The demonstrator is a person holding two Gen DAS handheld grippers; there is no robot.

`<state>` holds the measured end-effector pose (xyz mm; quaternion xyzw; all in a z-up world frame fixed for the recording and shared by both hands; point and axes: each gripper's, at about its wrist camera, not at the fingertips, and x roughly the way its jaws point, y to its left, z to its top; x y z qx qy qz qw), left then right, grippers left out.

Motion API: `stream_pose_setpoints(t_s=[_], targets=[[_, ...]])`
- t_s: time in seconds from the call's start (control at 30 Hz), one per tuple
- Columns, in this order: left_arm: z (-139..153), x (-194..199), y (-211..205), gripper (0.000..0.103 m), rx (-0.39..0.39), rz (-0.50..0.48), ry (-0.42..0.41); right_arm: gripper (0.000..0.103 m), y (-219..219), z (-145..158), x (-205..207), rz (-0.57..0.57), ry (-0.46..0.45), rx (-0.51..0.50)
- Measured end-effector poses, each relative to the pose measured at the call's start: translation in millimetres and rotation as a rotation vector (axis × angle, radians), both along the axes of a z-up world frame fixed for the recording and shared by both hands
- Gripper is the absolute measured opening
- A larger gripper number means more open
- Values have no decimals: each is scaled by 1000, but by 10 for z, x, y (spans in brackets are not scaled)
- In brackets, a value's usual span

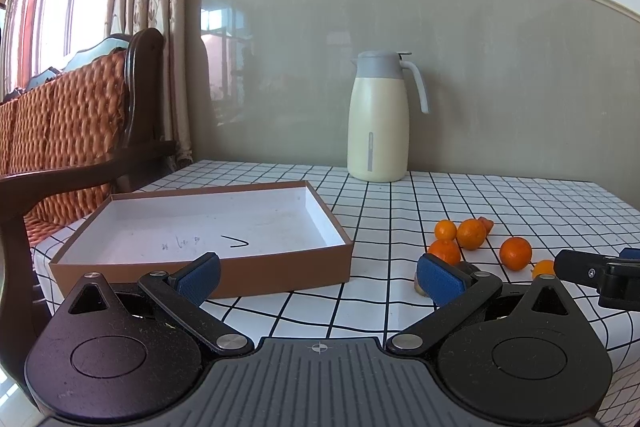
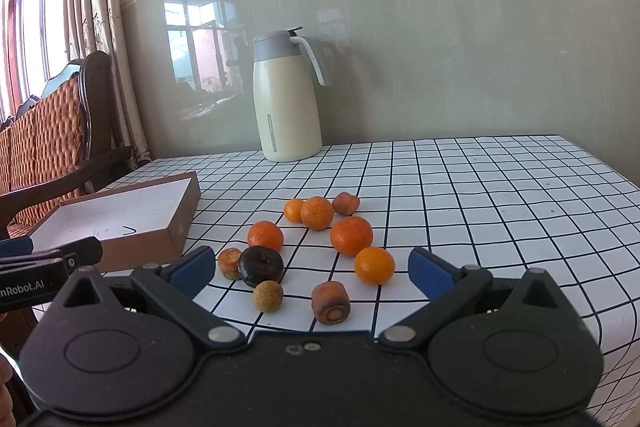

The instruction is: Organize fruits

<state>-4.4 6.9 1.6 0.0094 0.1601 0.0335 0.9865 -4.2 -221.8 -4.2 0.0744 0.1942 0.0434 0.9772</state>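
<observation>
Right wrist view: right gripper [image 2: 312, 269], blue pads spread wide, nothing between them, held low over a checked tablecloth [image 2: 500, 195]. Fruit lot, loose on the cloth just ahead of the pads: five oranges, namely one large [image 2: 351, 236], one nearest the right pad [image 2: 374, 265], one left of centre [image 2: 265, 236], and a touching pair farther back [image 2: 317, 213] [image 2: 294, 210]; three carrot stubs [image 2: 331, 302] [image 2: 229, 263] [image 2: 346, 203]; one dark round fruit [image 2: 261, 266], kind unclear at this range; one small tan ball [image 2: 268, 296] touching its front. Cardboard tray [image 2: 182, 223], brown outside, white inside, pen marks on its floor, lies to the left of the fruit and holds none of it. Cream thermos jug [image 2: 287, 99] stands upright at the wall. Left wrist view: left gripper [image 1: 318, 273], pads likewise spread and empty, near the tray's front wall. Wicker-backed chair [image 1: 68, 115] stands beside the table.
</observation>
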Motion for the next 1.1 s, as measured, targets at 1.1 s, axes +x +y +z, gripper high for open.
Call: stream_pose_setpoints(t_s=[1.1], targets=[[-17,-4,-42,103,13,-40,16,97,-26,16,-43,-4,-11,-23]])
